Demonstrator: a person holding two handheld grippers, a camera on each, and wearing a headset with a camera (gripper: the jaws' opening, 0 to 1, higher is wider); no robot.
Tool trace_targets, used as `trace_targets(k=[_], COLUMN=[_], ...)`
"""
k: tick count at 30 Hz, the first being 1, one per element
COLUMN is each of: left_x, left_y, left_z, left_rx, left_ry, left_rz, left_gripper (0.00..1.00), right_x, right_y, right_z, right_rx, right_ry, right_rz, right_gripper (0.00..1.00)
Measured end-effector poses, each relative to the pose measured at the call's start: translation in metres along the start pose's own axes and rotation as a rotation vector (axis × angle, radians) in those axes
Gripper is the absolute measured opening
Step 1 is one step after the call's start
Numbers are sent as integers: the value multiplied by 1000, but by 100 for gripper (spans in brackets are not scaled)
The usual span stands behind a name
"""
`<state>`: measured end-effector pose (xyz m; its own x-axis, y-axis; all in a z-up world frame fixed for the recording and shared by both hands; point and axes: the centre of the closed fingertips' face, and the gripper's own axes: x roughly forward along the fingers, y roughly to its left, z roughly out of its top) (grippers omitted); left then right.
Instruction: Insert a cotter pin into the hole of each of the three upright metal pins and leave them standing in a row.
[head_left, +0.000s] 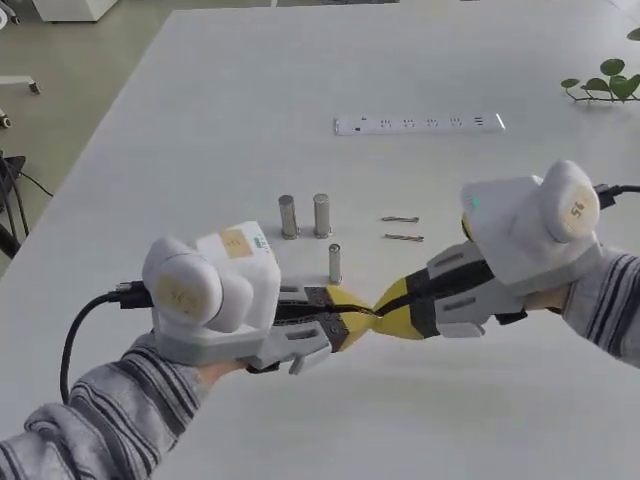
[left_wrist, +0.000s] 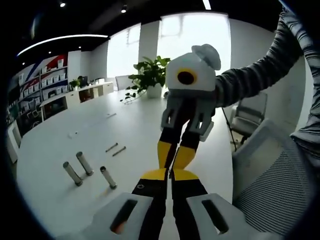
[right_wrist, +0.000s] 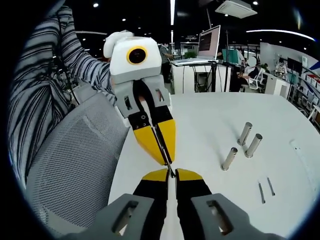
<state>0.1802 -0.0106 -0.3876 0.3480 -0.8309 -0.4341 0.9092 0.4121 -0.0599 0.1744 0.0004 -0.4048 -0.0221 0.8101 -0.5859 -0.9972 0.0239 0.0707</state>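
Nearest: left gripper (head_left: 360, 316) and right gripper (head_left: 388, 304) tip to tip, both pairs of jaws seemingly pinched shut on one cotter pin (right_wrist: 161, 140) bridging the fingertips. Looks light, stiff, thin and slippery (easily twisted in a loose pinch); best held near the head, legs free. Just beyond the fingertips: three upright metal pins (head_left: 335, 263), solid-looking yet tippable. Farther beyond: two spare cotter pins (head_left: 400, 219), flat on the table (head_left: 250, 80).

holes in metal pins (head_left: 322, 215) are too small to see; claw tips (right_wrist: 149, 142) half hide a cotter pin (right_wrist: 162, 146).
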Motion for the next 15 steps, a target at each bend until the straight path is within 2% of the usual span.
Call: trace_targets(k=[6,15], left_x=[-1,-1], left_y=[2,3], left_z=[-4,-6], left_rx=[-9,-20], left_ry=[8,3], left_rz=[15,24], left_gripper=[0,0], right_x=[-1,-1], right_y=[-1,-2], right_z=[2,0], right_rx=[-36,-142], right_ry=[14,72], right_rz=[-9,-25], right_gripper=[0,0])
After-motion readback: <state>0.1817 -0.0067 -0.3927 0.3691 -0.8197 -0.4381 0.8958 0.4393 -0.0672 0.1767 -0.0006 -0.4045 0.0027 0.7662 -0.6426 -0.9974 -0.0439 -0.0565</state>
